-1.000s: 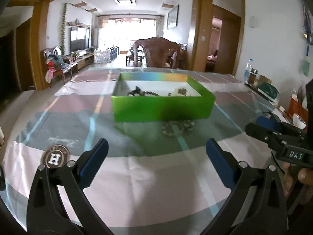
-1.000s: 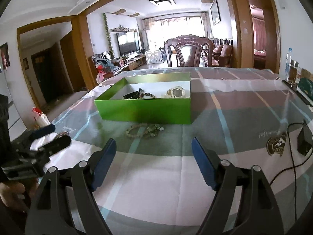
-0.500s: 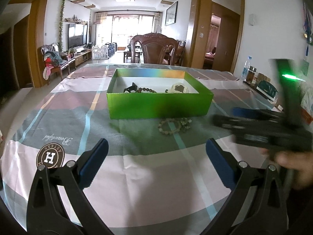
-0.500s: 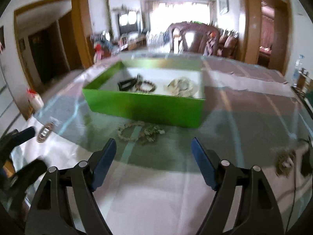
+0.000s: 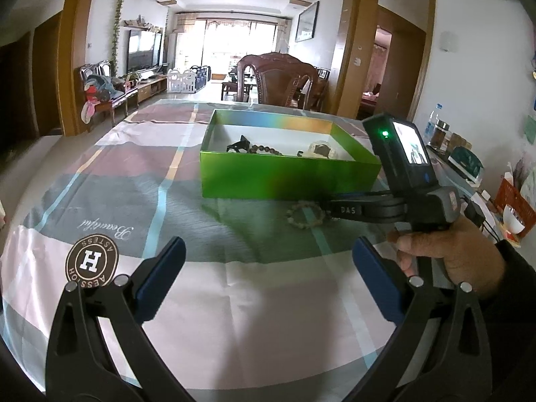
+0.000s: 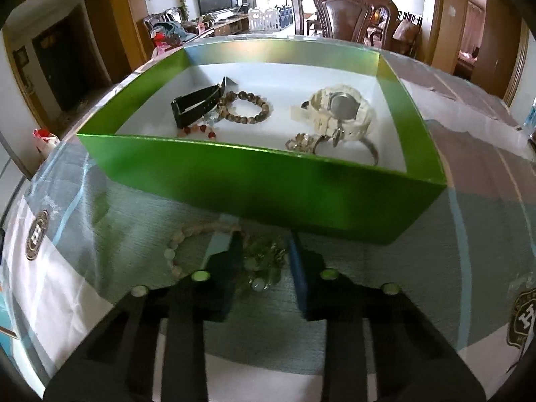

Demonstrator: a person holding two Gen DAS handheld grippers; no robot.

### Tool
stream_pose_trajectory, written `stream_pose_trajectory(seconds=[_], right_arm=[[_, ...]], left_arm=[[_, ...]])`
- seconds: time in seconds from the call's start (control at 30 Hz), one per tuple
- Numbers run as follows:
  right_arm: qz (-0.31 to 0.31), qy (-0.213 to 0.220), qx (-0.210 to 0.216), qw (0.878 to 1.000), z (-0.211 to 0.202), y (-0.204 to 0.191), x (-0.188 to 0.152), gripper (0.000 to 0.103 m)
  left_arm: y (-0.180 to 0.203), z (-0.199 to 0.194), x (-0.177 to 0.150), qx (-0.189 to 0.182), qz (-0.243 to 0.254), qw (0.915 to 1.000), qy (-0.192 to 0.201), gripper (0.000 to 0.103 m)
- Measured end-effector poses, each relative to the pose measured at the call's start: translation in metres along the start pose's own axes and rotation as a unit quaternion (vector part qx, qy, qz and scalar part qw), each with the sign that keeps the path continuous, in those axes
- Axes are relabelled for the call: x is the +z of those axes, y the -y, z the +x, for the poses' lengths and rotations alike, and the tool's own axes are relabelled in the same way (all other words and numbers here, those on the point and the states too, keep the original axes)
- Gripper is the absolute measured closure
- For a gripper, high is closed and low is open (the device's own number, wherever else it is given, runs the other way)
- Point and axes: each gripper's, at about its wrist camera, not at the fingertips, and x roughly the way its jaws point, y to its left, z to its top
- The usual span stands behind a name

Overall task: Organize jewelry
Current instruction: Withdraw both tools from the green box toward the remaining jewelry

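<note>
The green box (image 6: 254, 181) stands open-topped on the checked tablecloth (image 5: 254, 328). On its white floor, the left half holds a black watch strap (image 6: 196, 104), a brown bead bracelet (image 6: 249, 107) and a strand of red and pale beads (image 6: 201, 130). The right half holds a cream wristwatch (image 6: 341, 110) with a small pale bead piece (image 6: 301, 140) in front of it. A pale bead bracelet (image 6: 187, 238) lies on the cloth just in front of the box's near wall. The right gripper (image 6: 264, 251) has just been closing; its jaws are drawn near together around the bracelet's tangled end, and whether the pads already press on it cannot be told. The left gripper (image 5: 268, 268) is spread wide over bare cloth, holding nothing
</note>
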Motion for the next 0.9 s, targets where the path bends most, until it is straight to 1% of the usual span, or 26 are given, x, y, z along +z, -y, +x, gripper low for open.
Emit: stream_pose_trajectory(seconds=[0.13,0.27,0.37,0.4,0.43,0.47,0.63,0.8,0.9], right_arm=[[0.003,0.001,0.004,1.000,-0.001,0.002,0.000,0.084],[0.014,0.018,0.014,1.000,-0.010,0.005,0.001,0.088],[0.021,0.032,0.027,0.999,-0.026,0.009,-0.004,0.088],[0.023,0.039,0.031,0.999,-0.031,0.010,-0.005,0.093],[0.026,0.046,0.040,0.998,-0.038,0.012,-0.008,0.101],[0.028,0.052,0.043,0.997,-0.045,0.014,-0.010,0.103],[0.036,0.086,0.058,0.994,-0.079,0.023,-0.025,0.103],[0.042,0.115,0.072,0.990,-0.109,0.027,-0.041,0.103],[0.046,0.123,0.077,0.988,-0.119,0.032,-0.048,0.103]], left_arm=[[-0.003,0.002,0.000,0.000,-0.004,1.0000,-0.002,0.004],[-0.005,0.004,0.001,0.001,-0.007,1.0000,-0.005,0.004],[-0.006,0.005,0.003,0.001,-0.007,1.0000,-0.006,0.004],[-0.006,0.006,0.003,0.002,-0.006,1.0000,-0.007,0.004],[-0.007,0.008,0.004,0.002,-0.005,0.9999,-0.008,0.004],[-0.007,0.010,0.004,0.002,-0.006,0.9999,-0.010,0.004],[-0.013,0.026,0.009,0.000,-0.012,0.9995,-0.031,0.004],[-0.019,0.044,0.021,0.005,-0.014,0.9987,-0.049,0.004],[-0.020,0.058,0.030,-0.007,-0.017,0.9977,-0.065,0.004]])
